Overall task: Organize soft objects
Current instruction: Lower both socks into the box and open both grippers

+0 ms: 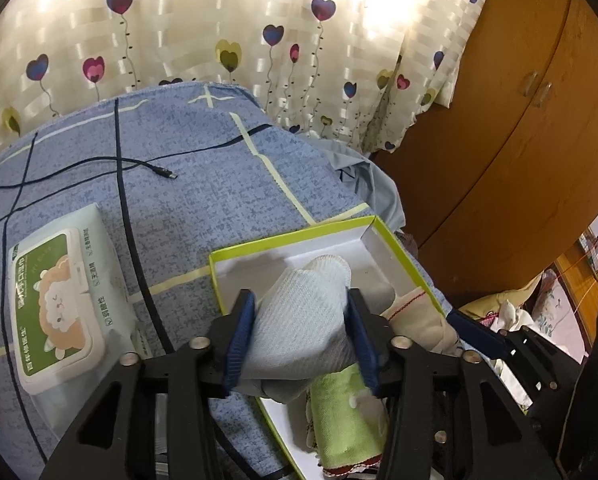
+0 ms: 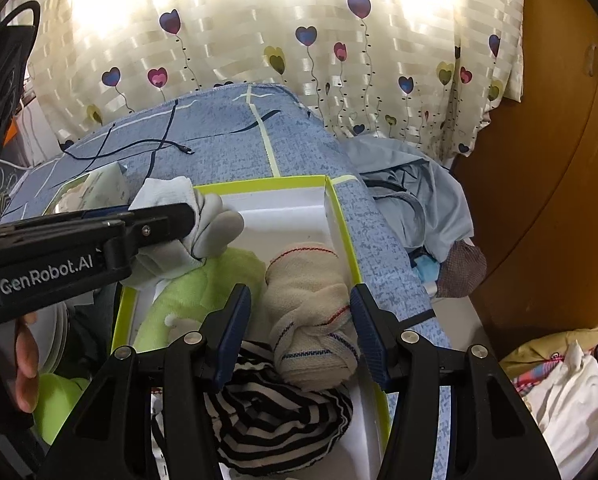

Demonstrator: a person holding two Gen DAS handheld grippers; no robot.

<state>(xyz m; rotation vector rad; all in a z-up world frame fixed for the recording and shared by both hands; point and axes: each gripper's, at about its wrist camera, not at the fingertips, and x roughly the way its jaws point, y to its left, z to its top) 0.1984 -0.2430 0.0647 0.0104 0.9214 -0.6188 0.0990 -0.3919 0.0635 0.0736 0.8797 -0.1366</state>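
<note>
The left gripper (image 1: 301, 320) clamps a pale sock bundle (image 1: 299, 312) above the box (image 1: 395, 240). The right gripper (image 2: 299, 328) is released around the cream bundle (image 2: 311, 320), apparently without contact. Lower the pale bundle into the bare far corner before releasing it.

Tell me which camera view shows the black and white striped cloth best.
The right wrist view. There the striped cloth lies in the near end of the box, below the right tool. The left wrist view does not show it clearly; the left tool and its grey sock cover that area.
</note>
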